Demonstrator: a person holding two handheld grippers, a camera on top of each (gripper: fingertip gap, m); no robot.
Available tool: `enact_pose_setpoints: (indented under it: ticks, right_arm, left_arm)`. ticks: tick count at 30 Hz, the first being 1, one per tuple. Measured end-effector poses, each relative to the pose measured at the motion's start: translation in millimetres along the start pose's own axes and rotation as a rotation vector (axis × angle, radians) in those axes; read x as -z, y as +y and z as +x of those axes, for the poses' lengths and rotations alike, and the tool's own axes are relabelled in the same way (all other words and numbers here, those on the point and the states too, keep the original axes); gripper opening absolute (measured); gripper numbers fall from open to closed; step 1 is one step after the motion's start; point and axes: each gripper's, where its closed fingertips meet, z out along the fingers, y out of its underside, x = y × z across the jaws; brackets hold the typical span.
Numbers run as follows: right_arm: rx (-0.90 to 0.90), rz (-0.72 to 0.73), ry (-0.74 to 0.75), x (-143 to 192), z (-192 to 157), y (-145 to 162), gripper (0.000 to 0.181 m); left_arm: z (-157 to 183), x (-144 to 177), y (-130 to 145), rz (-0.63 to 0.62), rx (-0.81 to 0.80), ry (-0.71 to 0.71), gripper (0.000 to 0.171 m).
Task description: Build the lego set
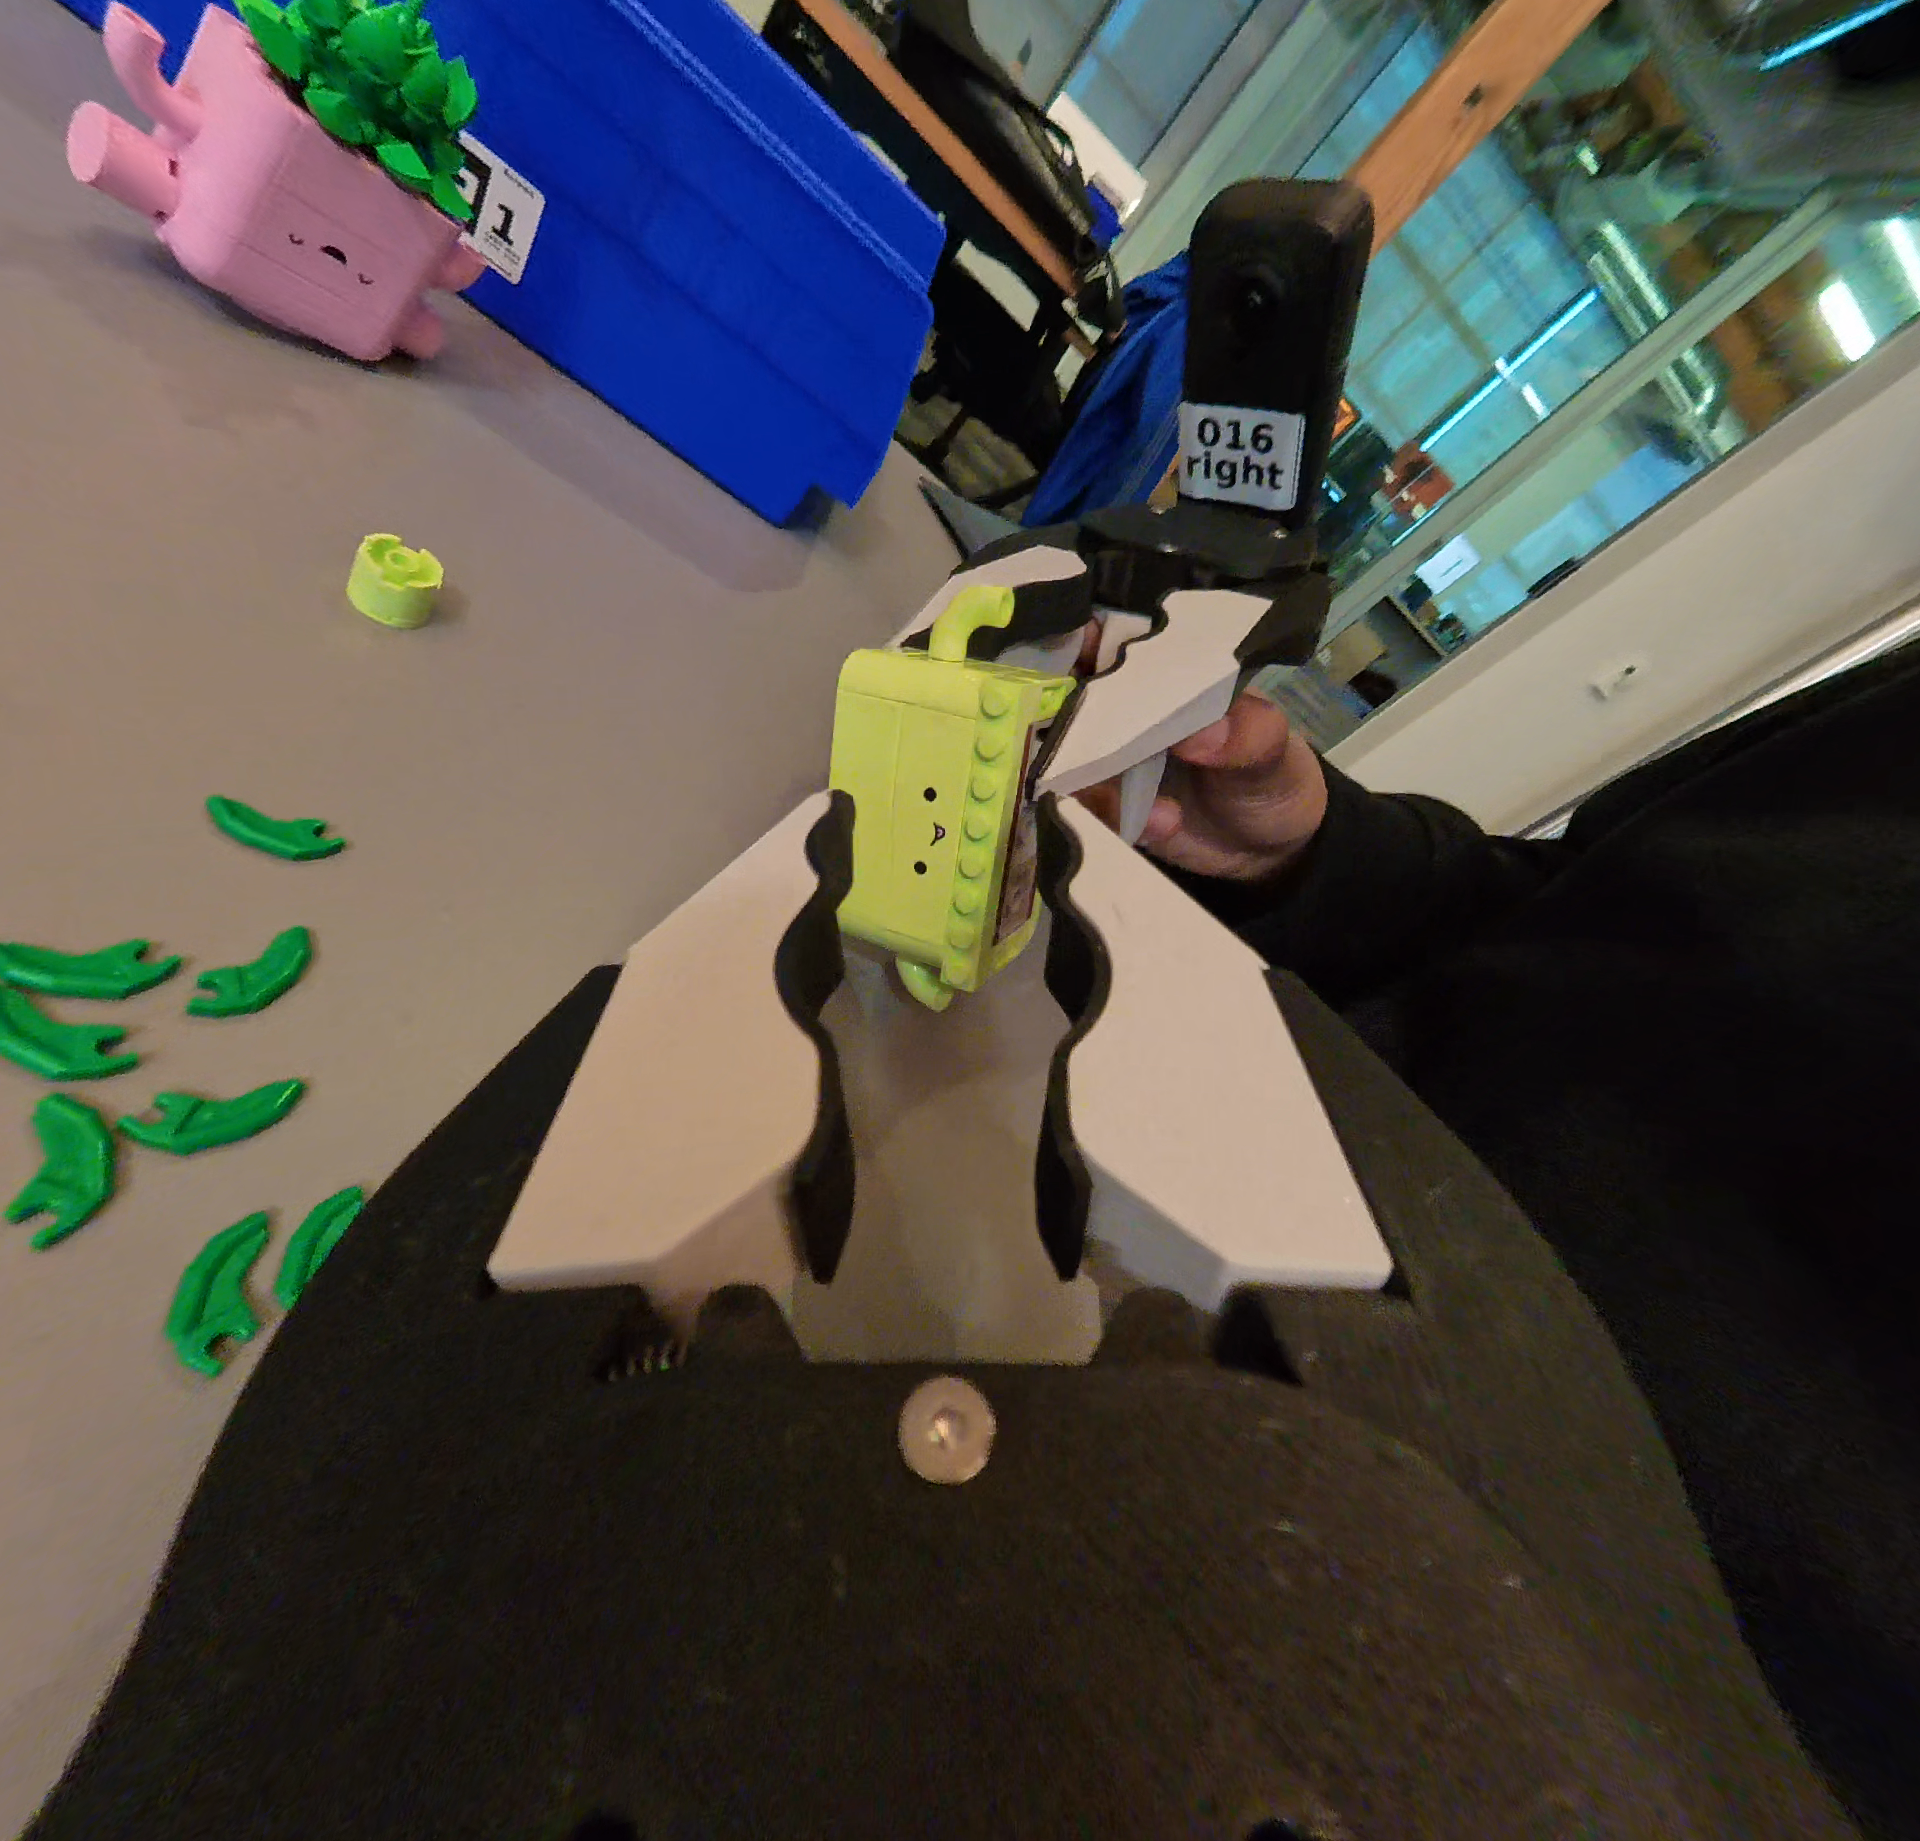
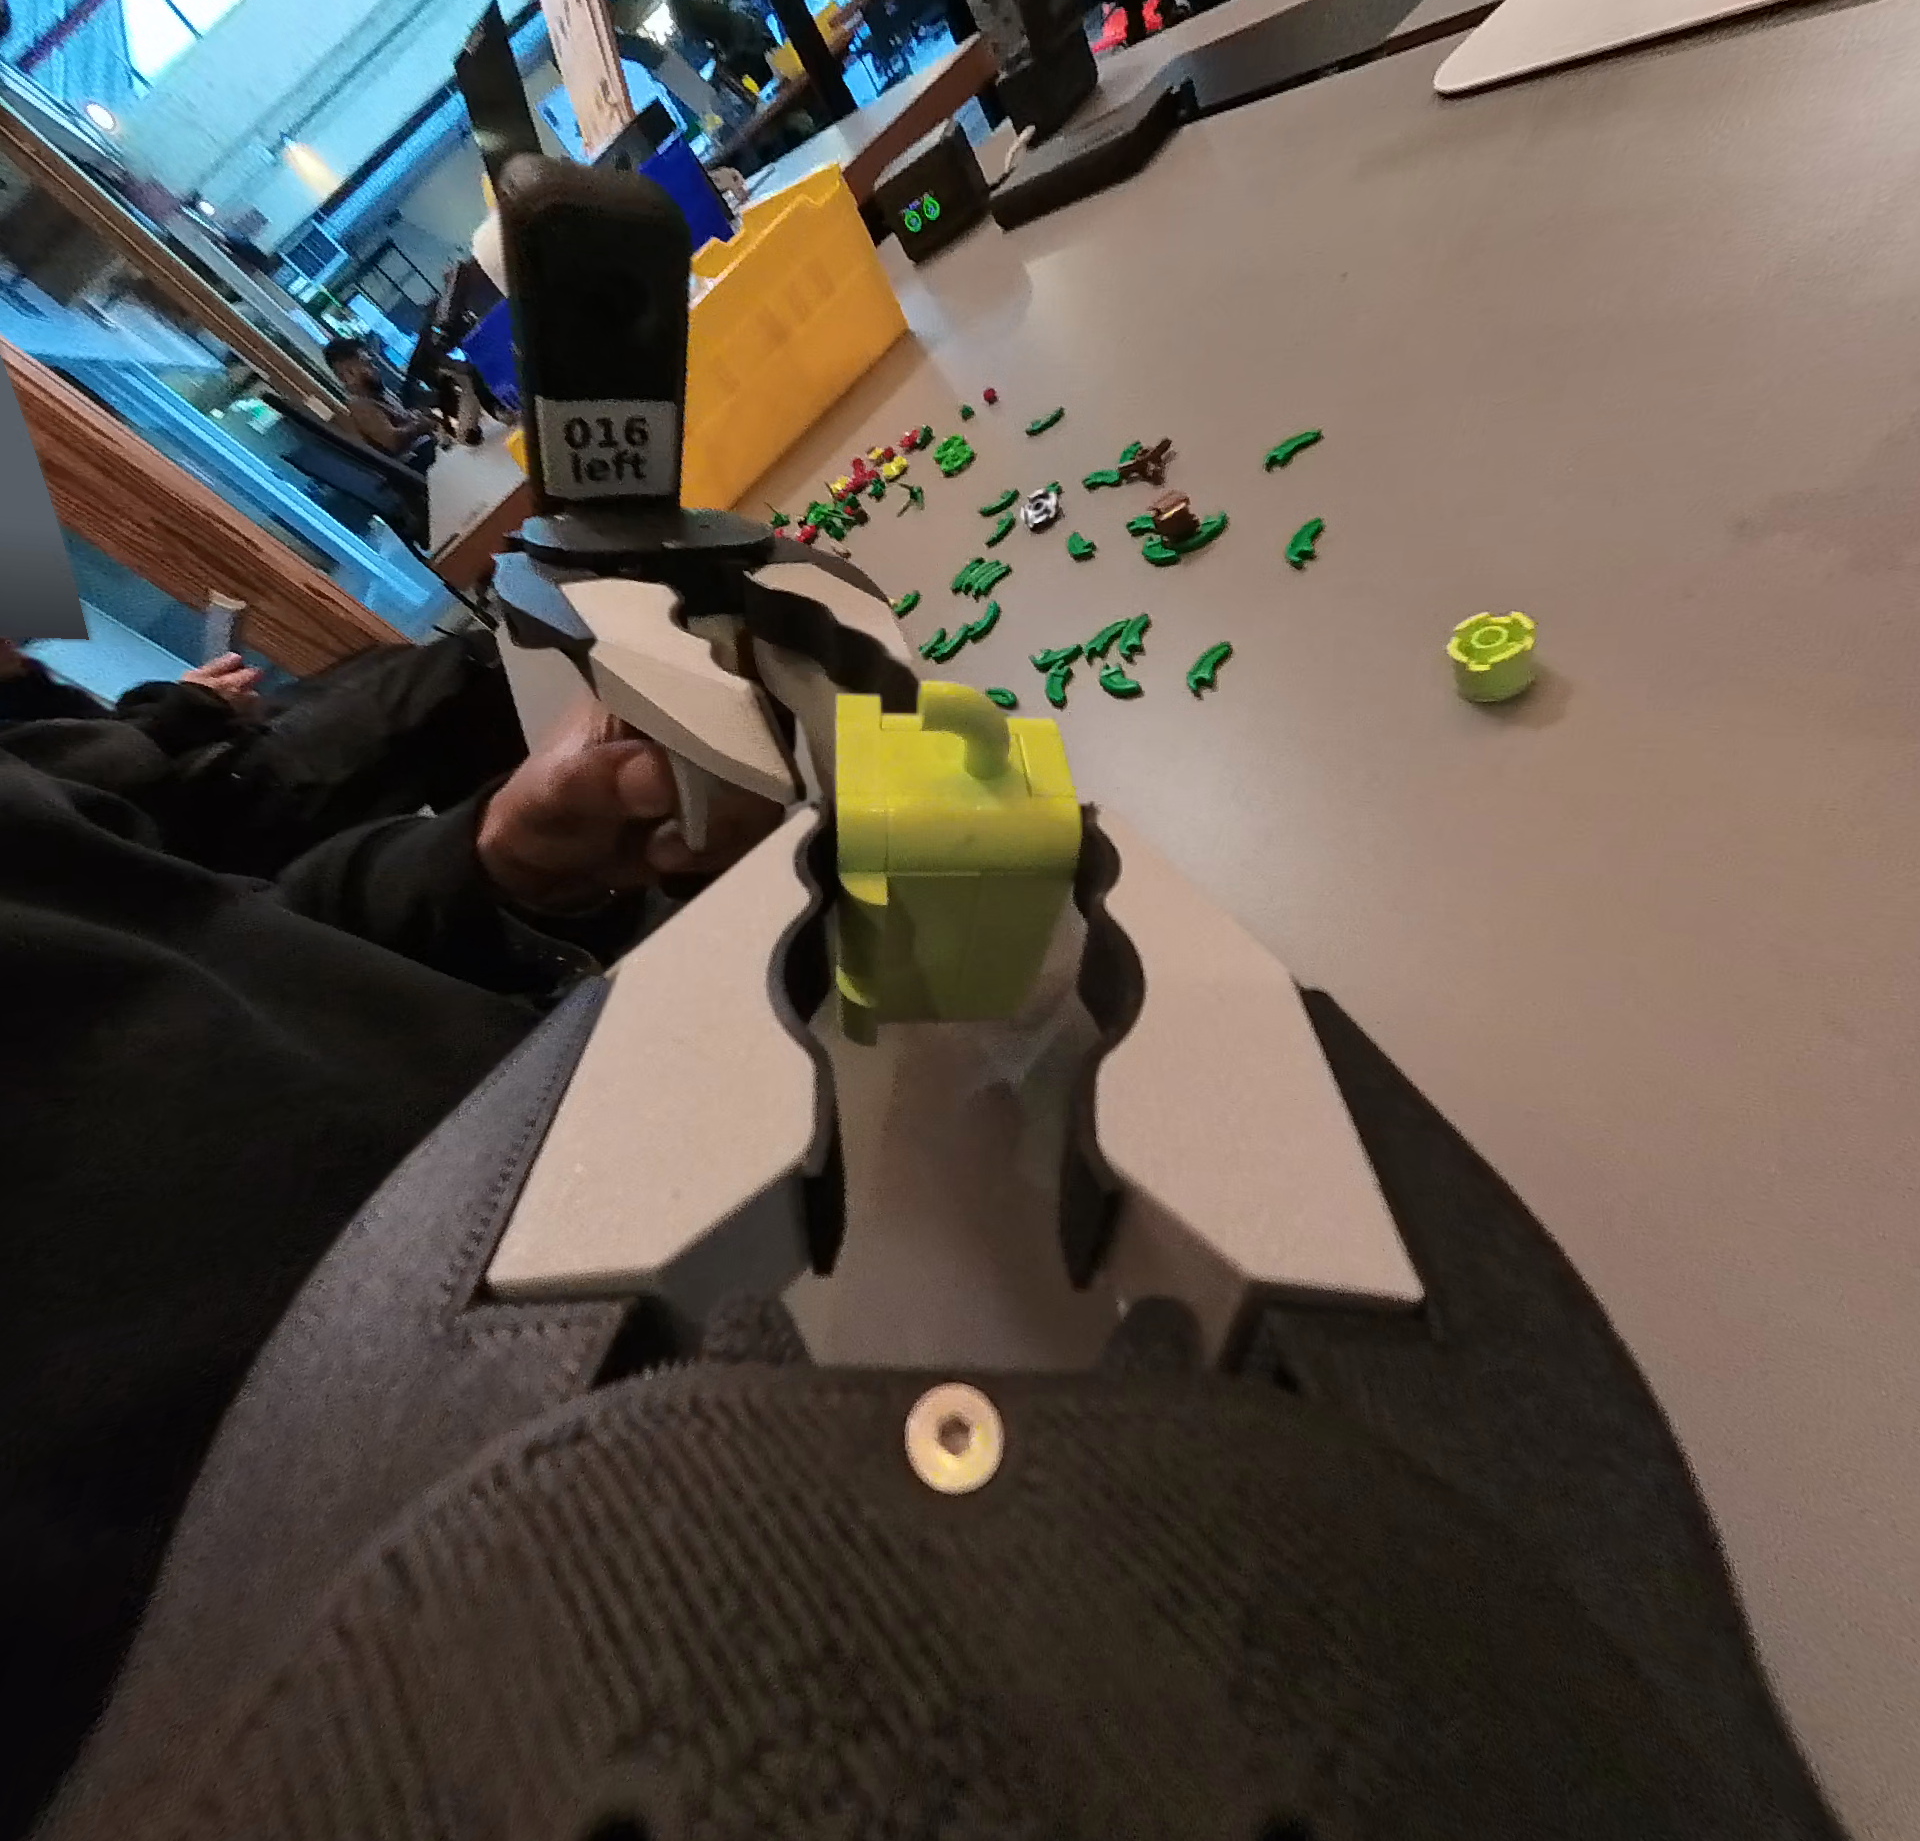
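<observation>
Aloft above the bench (image 1: 540,461), lime block figure (image 1: 935,835), pinched from both sides at once: left tool (image 1: 940,856) clamped across its lower body, right tool (image 2: 951,856) gripping the opposite end. Long axis roughly upright, curved handle on top, studded face toward the right tool. Neither hand nearer; both in contact. Farther left, lime round piece (image 1: 395,581) lying loose, green leaf pieces (image 1: 156,1064) scattered nearby, pink planter figure (image 1: 281,202) well apart beside blue bin (image 1: 675,181). Nothing between.

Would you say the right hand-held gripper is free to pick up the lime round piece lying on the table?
Probably not yet: the right hand-held gripper is shut on the lime block. The table around the round piece is bare.
</observation>
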Motion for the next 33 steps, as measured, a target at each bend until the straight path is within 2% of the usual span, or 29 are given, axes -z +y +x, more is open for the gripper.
enact_pose_setpoints:
  ticks: [6, 17, 20, 22, 33]
  right_arm:
    - [-0.015, -0.005, 0.001, -4, 0, 6, 0.044]
    - [-0.019, -0.052, -0.018, -5, 2, 16, 0.044]
    - [-0.021, -0.064, -0.022, -5, 2, 17, 0.044]
    - [-0.012, -0.079, -0.011, -6, 3, 19, 0.044]
    - [-0.035, -0.087, -0.024, -6, 5, 20, 0.044]
  left_arm:
    - [5, -2, 4, -0.019, 0.013, 0.036, 0.009]
    - [-2, -4, 13, -0.046, 0.038, 0.024, 0.016]
    - [-2, -4, 14, -0.056, 0.053, 0.040, 0.013]
    - [1, -4, 16, -0.066, 0.062, 0.068, 0.004]
    - [0, -5, 17, -0.069, 0.053, 0.051, 0.004]
